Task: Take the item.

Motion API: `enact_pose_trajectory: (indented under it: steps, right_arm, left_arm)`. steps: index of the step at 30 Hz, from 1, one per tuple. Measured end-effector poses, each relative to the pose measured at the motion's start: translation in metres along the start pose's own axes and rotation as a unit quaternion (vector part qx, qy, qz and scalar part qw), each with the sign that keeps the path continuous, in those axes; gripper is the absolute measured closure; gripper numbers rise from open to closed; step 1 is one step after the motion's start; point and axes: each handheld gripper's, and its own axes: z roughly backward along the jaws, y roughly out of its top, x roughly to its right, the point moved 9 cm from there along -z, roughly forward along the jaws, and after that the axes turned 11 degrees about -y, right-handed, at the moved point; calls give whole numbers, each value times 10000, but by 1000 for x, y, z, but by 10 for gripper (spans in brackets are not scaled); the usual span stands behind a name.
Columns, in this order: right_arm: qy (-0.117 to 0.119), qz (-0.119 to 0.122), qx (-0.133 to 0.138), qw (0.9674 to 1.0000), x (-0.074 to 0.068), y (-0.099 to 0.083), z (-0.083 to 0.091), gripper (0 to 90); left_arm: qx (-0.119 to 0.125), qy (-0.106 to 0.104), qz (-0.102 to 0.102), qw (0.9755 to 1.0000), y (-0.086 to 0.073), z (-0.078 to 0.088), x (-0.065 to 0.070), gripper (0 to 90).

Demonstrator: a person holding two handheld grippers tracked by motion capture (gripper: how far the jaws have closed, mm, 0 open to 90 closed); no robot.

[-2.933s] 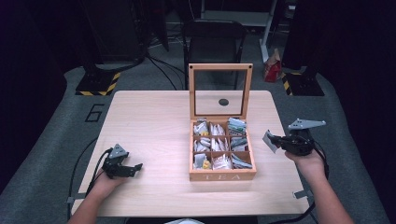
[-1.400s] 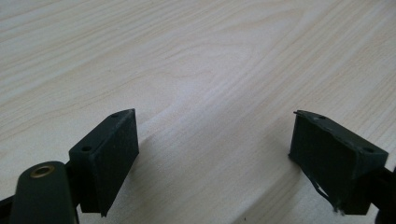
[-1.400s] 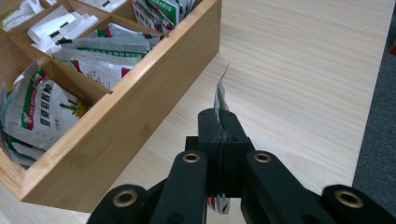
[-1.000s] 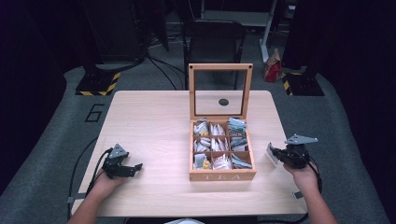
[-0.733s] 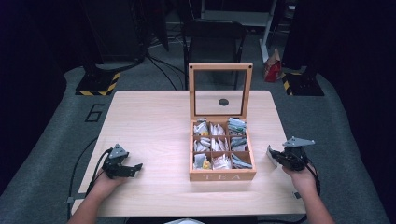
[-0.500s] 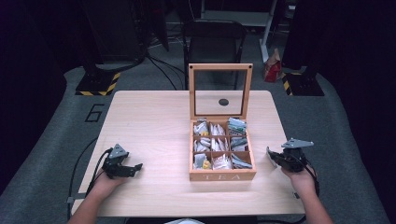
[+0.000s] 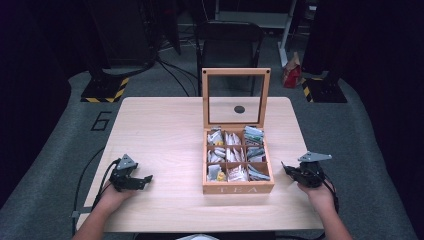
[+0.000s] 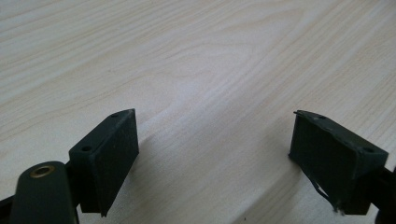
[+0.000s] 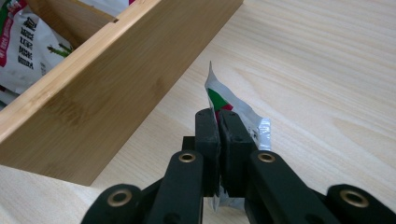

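From the high view, the right gripper sits low over the table just right of the open tea box, likely to set down a packet taken from it. In the left gripper view, the left gripper rests idle, jaws spread over bare wood. In the right gripper view, the jaws pinch a tea sachet upright beside the box wall.

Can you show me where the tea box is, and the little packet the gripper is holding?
tea box (image 7: 238,189): high view, on its front wall.
packet (image 9: 224,102): right gripper view, on the foil above the jaws.
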Motion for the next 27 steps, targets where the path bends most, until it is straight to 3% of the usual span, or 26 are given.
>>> enact_pose_trajectory:
  steps: [5, 9, 15, 27]
  right_arm:
    - [67, -12, -30, 10000, -3, -2, -1, 827]
    - [112, -154, -57, 9998, -6, -1, -1, 770]
    - [129, -88, -88, 9998, -10, 2, 1, 712]
    - [157, -206, 111, 9996, -12, 15, 10, 619]
  left_arm:
    - [1, 1, 2, 10000, 0, 0, 0, 149]
    - [-2, 1, 7, 10000, 0, 0, 0, 149]
    - [0, -1, 0, 10000, 0, 0, 0, 149]
    - [0, 0, 0, 10000, 0, 0, 0, 149]
